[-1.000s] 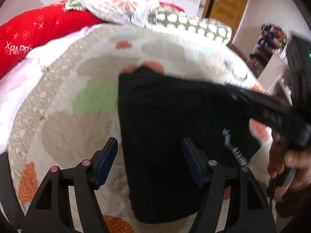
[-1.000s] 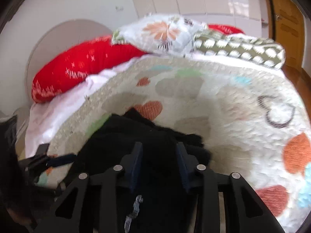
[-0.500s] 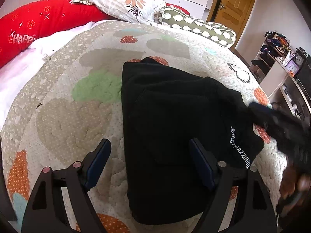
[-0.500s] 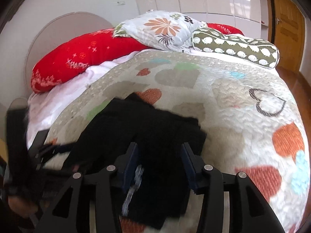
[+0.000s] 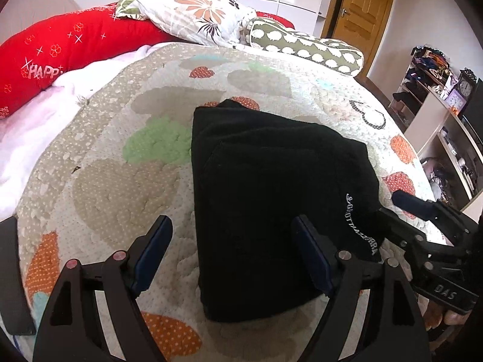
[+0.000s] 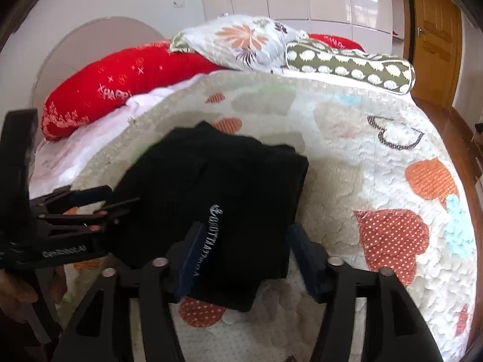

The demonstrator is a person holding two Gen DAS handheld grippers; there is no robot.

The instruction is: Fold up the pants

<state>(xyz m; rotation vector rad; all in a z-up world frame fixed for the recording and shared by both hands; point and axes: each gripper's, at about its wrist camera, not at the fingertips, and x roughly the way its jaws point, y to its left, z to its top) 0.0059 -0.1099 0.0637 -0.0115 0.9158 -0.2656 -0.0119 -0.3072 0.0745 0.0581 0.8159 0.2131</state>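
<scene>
Letting go now: the right gripper (image 6: 241, 256), clamped on the black pants (image 5: 271, 199) a second ago, is opening, with the near corner loosely between its pads. The left gripper (image 5: 232, 250) stands wide apart, straddling the near-left edge, gripping nothing. The pants lie in a compact folded stack mid-quilt (image 5: 126, 199), so folding looks about done. Pillows (image 5: 205, 12) sit far, a wooden door (image 5: 359, 3) far right.

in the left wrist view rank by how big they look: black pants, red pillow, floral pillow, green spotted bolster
1. black pants, though nearness to the camera inflates them
2. red pillow
3. floral pillow and green spotted bolster look about alike; I won't rank them
</scene>
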